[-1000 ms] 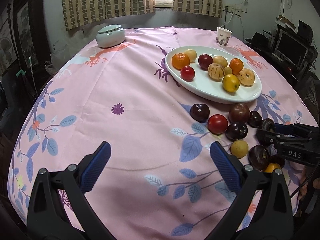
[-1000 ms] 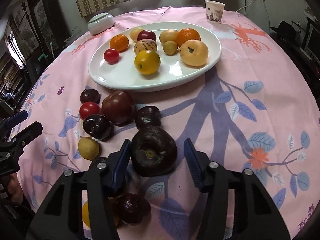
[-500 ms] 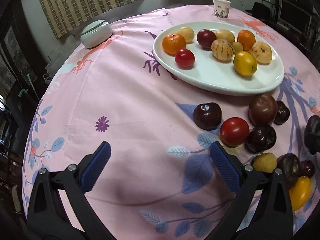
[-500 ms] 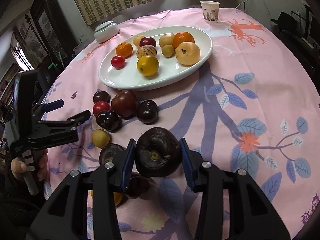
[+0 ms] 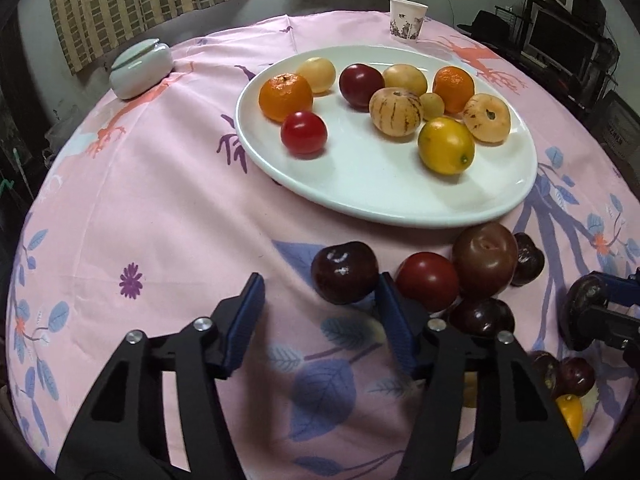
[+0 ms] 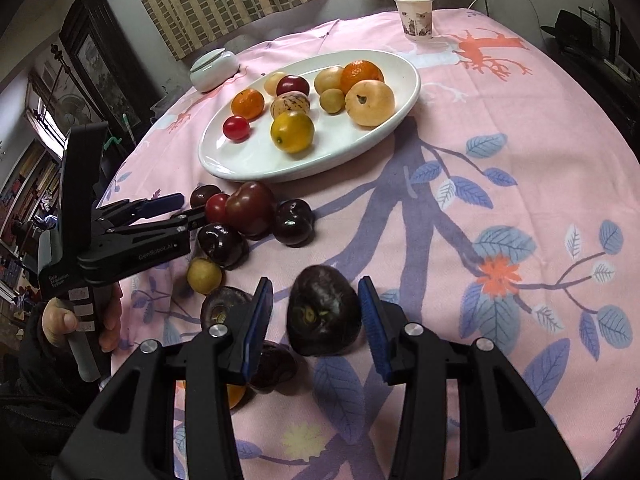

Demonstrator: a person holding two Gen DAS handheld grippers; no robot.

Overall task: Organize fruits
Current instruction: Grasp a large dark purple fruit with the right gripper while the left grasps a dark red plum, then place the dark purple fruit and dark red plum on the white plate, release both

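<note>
your left gripper [image 5: 320, 286] points down at the pink tablecloth [image 5: 160, 200], near the loose fruit in front of the white plate [image 5: 360, 184]. its jaws have just been closing and now stand partly open. a dark plum [image 5: 344, 272] sits just beyond the tips. it lies close against the right finger, and the left finger is well apart from it, so nothing is gripped. a red tomato [image 5: 428, 286] lies just right of that plum, touching a larger brown-red plum [image 5: 484, 260], with more dark plums near them.

your right gripper [image 6: 314, 284] has a big dark fruit [image 6: 324, 312] between its blue pads. the right pad is against it and the left pad is close at its side. the fruit looks carried above the cloth, near the right of the loose pile. from the right wrist view you can see your hand [image 6: 60, 320] around the left gripper's handle on the left.

the plate lies far of the pile, toward the middle of the table. it holds two oranges, a red tomato, a dark red plum, a yellow citrus and several pale yellow fruits. a small yellow fruit [image 6: 204, 276] lies on the cloth at the near left of the pile. a paper cup [image 5: 408, 20] stands at the far right, and a lidded ceramic jar [image 5: 140, 66] at the far left.
</note>
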